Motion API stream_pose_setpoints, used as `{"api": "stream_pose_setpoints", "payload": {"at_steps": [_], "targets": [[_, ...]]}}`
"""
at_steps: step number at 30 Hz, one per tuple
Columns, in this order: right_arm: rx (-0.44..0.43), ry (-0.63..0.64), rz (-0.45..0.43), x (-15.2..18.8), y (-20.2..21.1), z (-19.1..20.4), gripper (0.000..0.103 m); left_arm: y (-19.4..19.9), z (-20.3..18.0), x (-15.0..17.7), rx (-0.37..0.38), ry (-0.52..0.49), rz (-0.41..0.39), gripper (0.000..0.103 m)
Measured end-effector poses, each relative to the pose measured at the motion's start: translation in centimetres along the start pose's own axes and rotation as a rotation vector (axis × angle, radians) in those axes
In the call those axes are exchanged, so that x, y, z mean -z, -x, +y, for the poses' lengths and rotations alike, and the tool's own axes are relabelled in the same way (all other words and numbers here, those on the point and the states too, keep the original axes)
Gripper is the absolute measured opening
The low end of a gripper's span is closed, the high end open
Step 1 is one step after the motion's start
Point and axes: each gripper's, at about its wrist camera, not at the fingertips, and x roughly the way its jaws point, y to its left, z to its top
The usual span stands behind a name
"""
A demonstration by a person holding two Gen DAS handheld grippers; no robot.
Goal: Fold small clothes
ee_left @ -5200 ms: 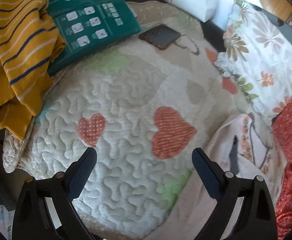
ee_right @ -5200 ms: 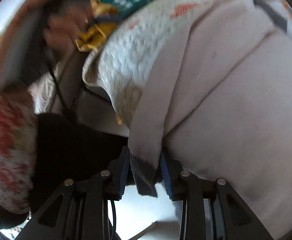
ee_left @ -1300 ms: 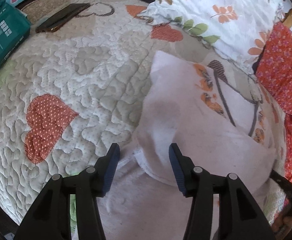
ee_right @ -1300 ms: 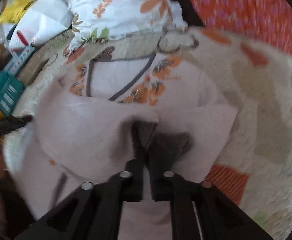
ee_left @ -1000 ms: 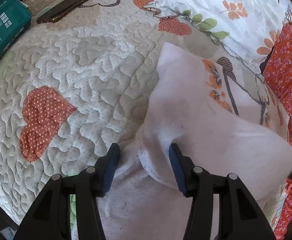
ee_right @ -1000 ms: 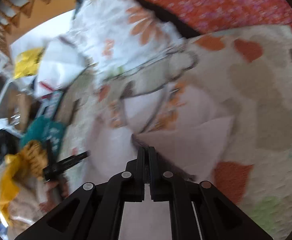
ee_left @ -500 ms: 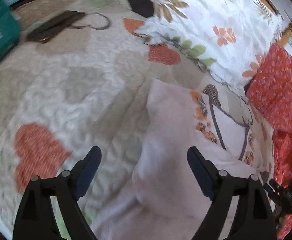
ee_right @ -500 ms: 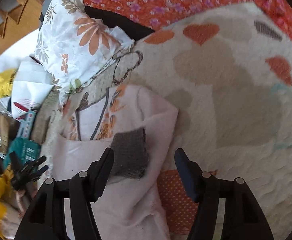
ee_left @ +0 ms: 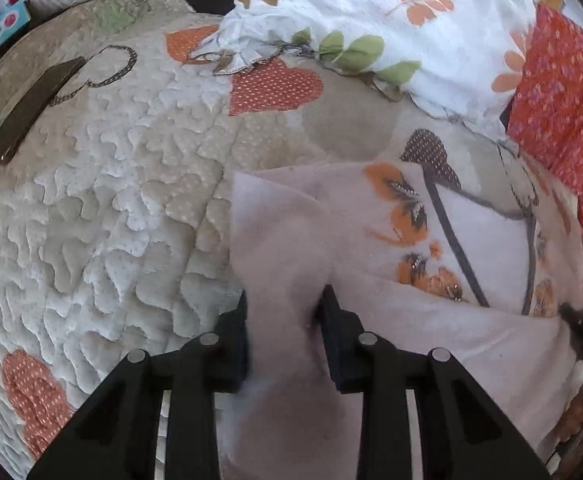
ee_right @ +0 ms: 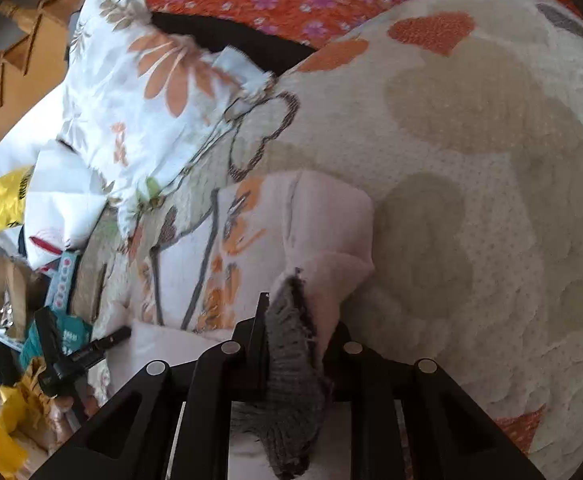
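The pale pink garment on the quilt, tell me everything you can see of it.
The pale pink garment looks like soft fleece, with orange flowers, dark line drawing and a grey ribbed cuff. It lies partly folded on the heart-patterned quilt. The left gripper is closing on a pink fold, the right gripper on the cuff.

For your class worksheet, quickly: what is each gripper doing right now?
Left gripper: closing on a fold of the pale pink printed garment.
Right gripper: closing on the garment's grey ribbed cuff.
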Motion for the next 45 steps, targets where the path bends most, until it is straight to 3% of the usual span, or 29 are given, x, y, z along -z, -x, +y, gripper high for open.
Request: {"api": "stream_pose_setpoints", "payload": {"at_steps": [3, 4, 7, 10, 14, 22, 33, 37, 45], "targets": [[-0.019, -0.076, -0.009, -0.3, 0.4, -1.6, 0.021, 0.2, 1.4, -0.1, 0.04, 0.055, 0.002, 0.035], [-0.027, -0.11, -0.018, -0.4, 0.8, -2.3, 0.023, 0.5, 2.0, -0.1, 0.047, 0.075, 0.007, 0.042], [0.011, -0.188, -0.057, -0.5, 3.2, -4.2, 0.03, 2.2, 3.7, 0.6, -0.012, 0.118, -0.019, 0.064], [0.049, -0.132, -0.065, 0.0, 5.9, -4.2, 0.034, 4.0, 5.2, 1.8, -0.065, 0.132, -0.057, 0.073], [0.08, -0.044, -0.021, 3.1, 8.8, -3.7, 0.036, 5.1, 6.9, 4.5, -0.052, 0.131, -0.03, 0.073], [-0.009, -0.072, 0.111, 10.7, 9.6, -4.1, 0.038, 7.0, 6.9, 9.1, -0.045, 0.096, 0.029, 0.073], [-0.119, -0.136, 0.078, 16.1, 11.9, -4.7, 0.042, 10.3, 4.2, 16.2, -0.155, 0.031, 0.095, 0.073], [-0.122, -0.152, 0.068, 16.4, 12.4, -4.8, 0.043, 12.6, 3.7, 18.6, -0.221, 0.012, 0.061, 0.073], [-0.077, -0.077, 0.051, 17.6, 13.4, -2.9, 0.05, 16.3, 4.4, 21.4, -0.401, -0.015, -0.08, 0.073]]}}
